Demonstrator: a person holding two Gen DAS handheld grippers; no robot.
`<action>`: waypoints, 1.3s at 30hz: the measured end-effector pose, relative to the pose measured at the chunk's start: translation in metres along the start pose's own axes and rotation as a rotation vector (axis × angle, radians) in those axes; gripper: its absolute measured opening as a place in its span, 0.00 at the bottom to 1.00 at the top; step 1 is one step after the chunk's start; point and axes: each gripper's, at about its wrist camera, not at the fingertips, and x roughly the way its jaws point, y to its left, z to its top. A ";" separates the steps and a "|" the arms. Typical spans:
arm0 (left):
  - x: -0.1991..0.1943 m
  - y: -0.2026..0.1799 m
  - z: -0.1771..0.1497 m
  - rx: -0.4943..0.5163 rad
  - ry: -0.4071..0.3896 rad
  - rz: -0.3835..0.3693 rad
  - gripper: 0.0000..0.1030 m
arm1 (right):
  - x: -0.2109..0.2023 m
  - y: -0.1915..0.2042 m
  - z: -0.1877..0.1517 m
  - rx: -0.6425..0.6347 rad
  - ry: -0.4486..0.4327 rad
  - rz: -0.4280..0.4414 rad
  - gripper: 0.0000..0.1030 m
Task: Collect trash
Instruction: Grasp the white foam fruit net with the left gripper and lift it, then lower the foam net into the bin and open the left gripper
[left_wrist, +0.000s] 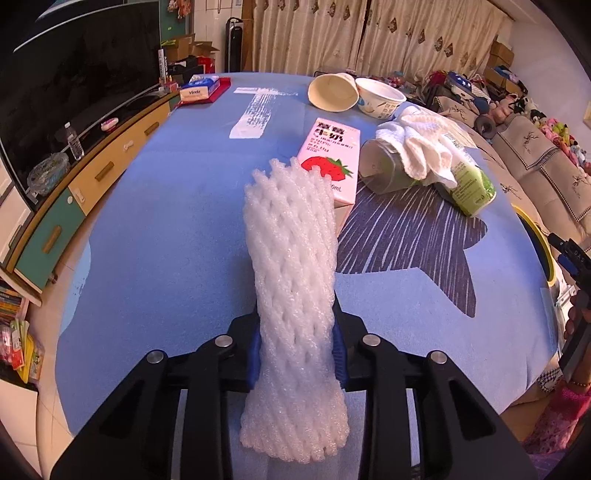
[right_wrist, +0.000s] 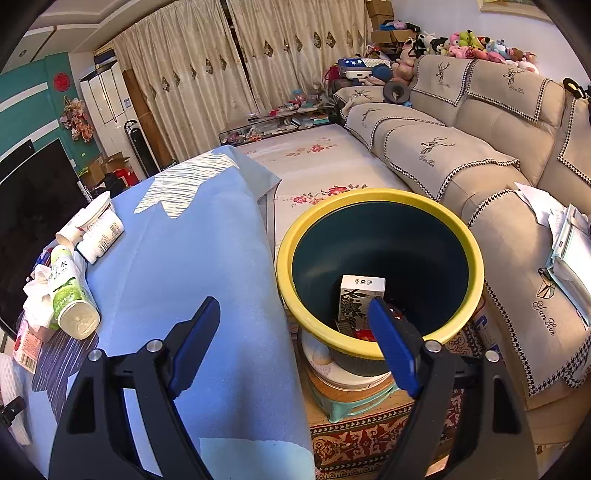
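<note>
Both views are evenly and fairly brightly lit by soft indoor light, with a slightly warm cast. Shadows are faint, showing mainly as a soft dark patch under the foam net on the blue tablecloth. The television screen stays dark with only a dull reflection. The yellow rim of the bin catches light, while its dark inside stays dim. Fisheye distortion bends the curtains and the sofa, and black vignetting fills the corners. Focus is sharp in the centre, softer toward the edges.
</note>
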 end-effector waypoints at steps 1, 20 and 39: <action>-0.004 -0.002 0.000 0.008 -0.009 -0.002 0.28 | -0.001 -0.001 0.000 0.002 -0.003 -0.001 0.75; -0.025 -0.167 0.064 0.329 -0.115 -0.284 0.28 | -0.034 -0.062 -0.004 0.076 -0.081 -0.155 0.76; 0.076 -0.472 0.107 0.662 0.088 -0.536 0.29 | -0.043 -0.162 -0.013 0.238 -0.088 -0.261 0.76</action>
